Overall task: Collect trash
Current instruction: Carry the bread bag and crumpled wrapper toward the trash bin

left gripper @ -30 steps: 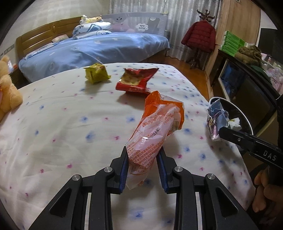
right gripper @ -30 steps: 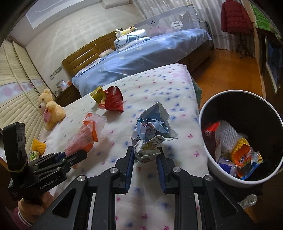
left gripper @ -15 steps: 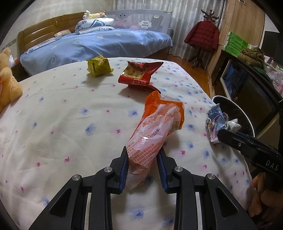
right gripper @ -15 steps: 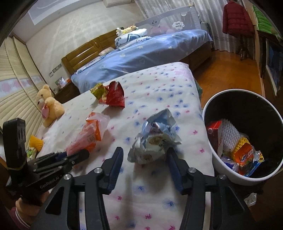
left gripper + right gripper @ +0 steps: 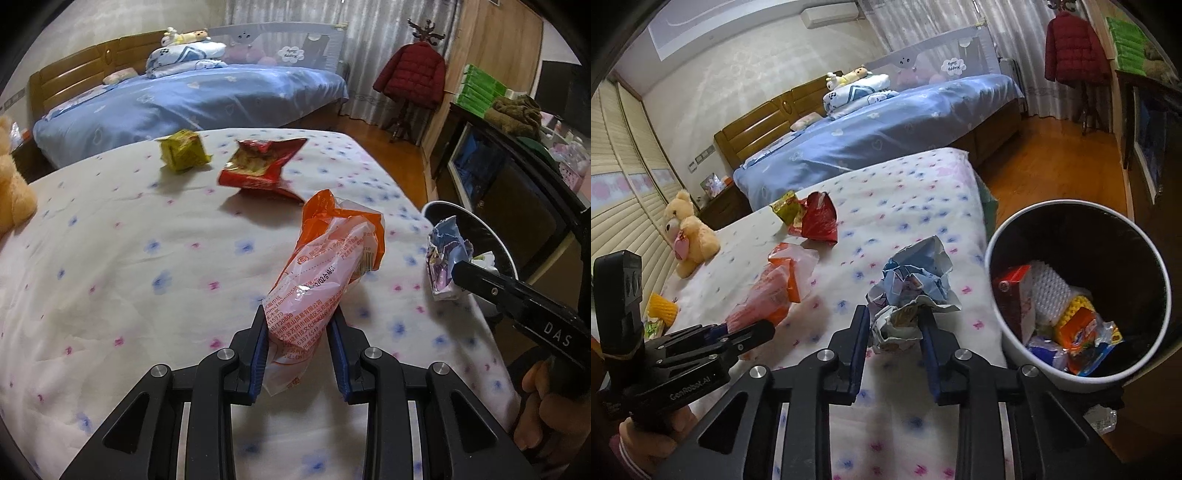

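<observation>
Crinkly plastic film is what I have in my left claw [image 5: 298, 345]: the orange-and-clear wrapper [image 5: 330, 266] is pinched at its near end between my blue pads, the rest of it sticking out forward over the flowered bedsheet [image 5: 110, 277]. I judge it almost weightless, limp and slick, so a grip on the loose tail could slide; the bunched part where the film gathers looks like the safer place to hold, and my pads sit about there.

My right claw [image 5: 894, 332] is closing on the crumpled blue-and-white wrapper [image 5: 912, 291], and in the right wrist view the pads already press its lower folds from both sides. That ball of foil or paper looks light and springy; it will crush rather than resist, so I judge that a firm squeeze through its middle serves better than a nip at one flapping corner, which could tear or slip out.

Just to the right of it stands the white bin [image 5: 1008, 325], close against the edge of the bed, with a red carton, a white mesh sleeve and other packets lying in its dark inside. Further up the sheet lie a red snack bag [image 5: 264, 168] and a yellow-green packet [image 5: 183, 155], near each other, both not yet picked up. They look equally thin and light, best taken by a folded edge.
</observation>
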Motion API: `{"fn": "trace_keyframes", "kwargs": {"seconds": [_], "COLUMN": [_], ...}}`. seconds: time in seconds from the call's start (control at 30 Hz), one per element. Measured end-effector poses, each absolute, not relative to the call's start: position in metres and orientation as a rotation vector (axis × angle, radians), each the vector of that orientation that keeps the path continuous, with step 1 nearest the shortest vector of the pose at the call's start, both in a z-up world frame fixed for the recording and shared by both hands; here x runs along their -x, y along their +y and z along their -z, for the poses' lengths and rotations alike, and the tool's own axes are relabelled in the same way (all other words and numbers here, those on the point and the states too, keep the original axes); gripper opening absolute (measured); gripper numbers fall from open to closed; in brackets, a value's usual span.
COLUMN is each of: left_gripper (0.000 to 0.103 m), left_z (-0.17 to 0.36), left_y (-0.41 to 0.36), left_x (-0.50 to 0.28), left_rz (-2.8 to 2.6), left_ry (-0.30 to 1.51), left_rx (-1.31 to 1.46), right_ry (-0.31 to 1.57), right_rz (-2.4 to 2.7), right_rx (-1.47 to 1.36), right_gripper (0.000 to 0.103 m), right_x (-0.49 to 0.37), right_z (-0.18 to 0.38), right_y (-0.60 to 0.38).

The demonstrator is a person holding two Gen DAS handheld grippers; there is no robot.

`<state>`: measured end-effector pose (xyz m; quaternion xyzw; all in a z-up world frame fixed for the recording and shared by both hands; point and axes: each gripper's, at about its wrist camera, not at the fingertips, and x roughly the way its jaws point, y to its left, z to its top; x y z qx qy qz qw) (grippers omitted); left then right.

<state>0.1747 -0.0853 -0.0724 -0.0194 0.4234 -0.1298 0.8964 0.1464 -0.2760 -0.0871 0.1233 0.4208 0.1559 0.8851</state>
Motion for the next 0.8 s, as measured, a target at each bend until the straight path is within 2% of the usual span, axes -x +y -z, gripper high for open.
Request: {"fn": "trace_keyframes", "kwargs": {"seconds": [0.8], "left_gripper": [0.029], "left_z": [0.061], "left_y": [-0.142], "left_x": [-0.173], "left_rz": [0.371], "left_ry": [0.858], "left_rx": [-0.045], "right_ry": [0.832], "right_rz": [-0.243], "right_rx": [-0.331], "right_gripper": [0.027], "right_x": [-0.131], "right_z": [0.076], "right_y": [-0.335]}}
